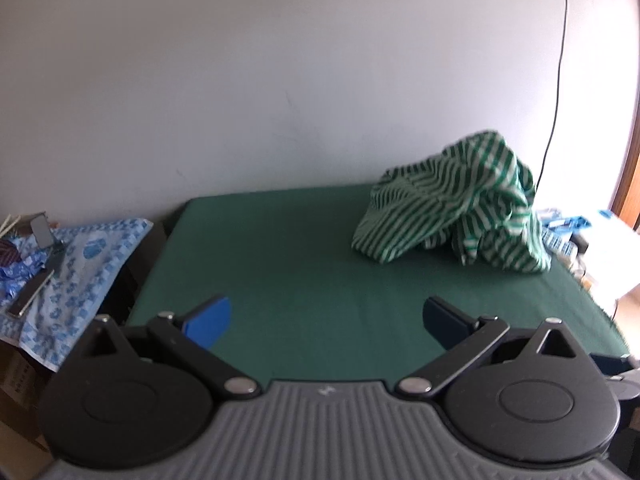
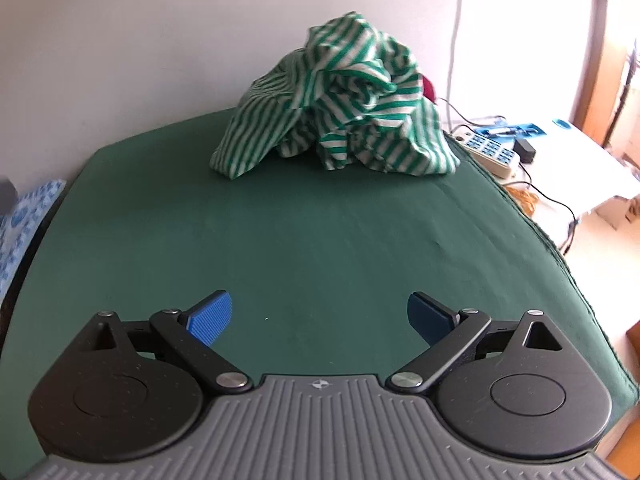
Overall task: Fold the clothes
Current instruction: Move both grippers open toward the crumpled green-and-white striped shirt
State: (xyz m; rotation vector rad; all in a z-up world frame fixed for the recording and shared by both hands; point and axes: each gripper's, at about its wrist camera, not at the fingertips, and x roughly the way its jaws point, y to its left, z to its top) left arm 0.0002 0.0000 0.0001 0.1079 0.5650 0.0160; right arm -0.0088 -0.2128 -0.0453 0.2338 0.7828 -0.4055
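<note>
Both the left claw (image 1: 326, 322) and right claw (image 2: 320, 318) hover spread and empty, well short of the crumpled green-striped garment (image 2: 340, 108) heaped on the green surface (image 2: 280, 240).

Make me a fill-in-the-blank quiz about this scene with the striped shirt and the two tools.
1. The shirt has white and ____ stripes.
2. The shirt lies in a crumpled ____ on the green tablecloth, not folded.
3. The fingers of the left tool and the right tool are spread ____, holding nothing.
4. Beyond the table's right edge lies a white power ____ with blue sockets.

Missing words: green; heap; open; strip
</note>
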